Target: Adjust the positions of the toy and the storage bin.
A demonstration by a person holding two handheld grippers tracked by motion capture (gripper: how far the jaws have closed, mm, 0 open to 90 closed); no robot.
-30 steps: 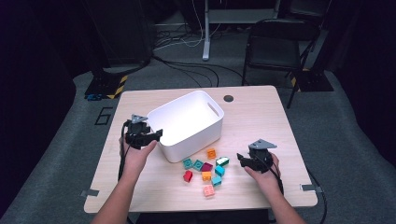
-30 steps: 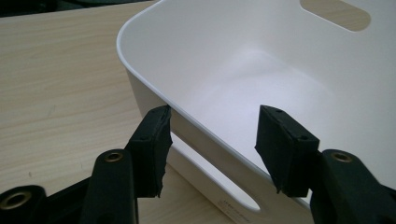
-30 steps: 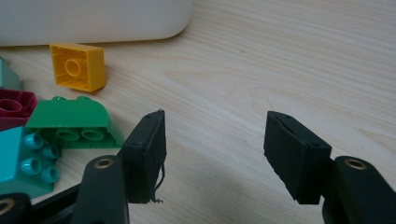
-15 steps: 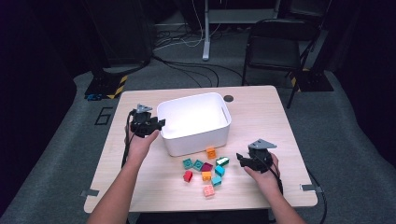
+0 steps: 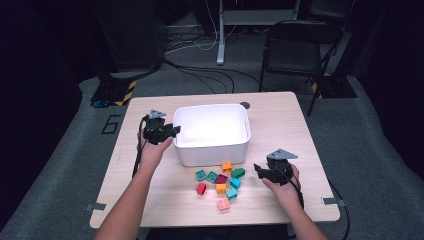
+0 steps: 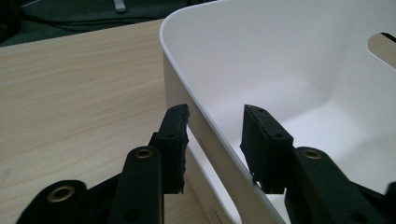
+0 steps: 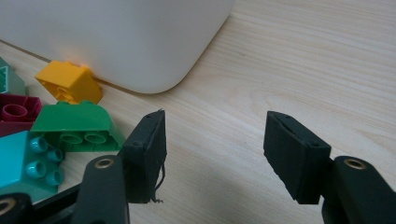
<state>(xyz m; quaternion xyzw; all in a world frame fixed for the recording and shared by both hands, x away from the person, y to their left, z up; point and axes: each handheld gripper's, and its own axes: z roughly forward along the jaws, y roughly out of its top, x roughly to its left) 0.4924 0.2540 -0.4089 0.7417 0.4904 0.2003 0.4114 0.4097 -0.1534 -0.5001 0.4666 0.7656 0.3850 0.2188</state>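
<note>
A white bin stands mid-table, square to the edges. My left gripper straddles its left wall. In the left gripper view one jaw is outside against the wall and the other inside, a little off it. These jaws have just been opening slightly, with the wall still between them. Loose bricks lie in front of the bin, among them orange, green and red. Right of them my right gripper rests open, nothing between its jaws.
In the right gripper view the orange brick touches the bin's corner, with a green and a teal brick nearer. A dark round spot marks the table behind the bin. A chair stands beyond the table.
The bin, skewed before, has swung round to sit square to the table. My left gripper moved away from the person with the bin's left wall. The right gripper has stayed put.
</note>
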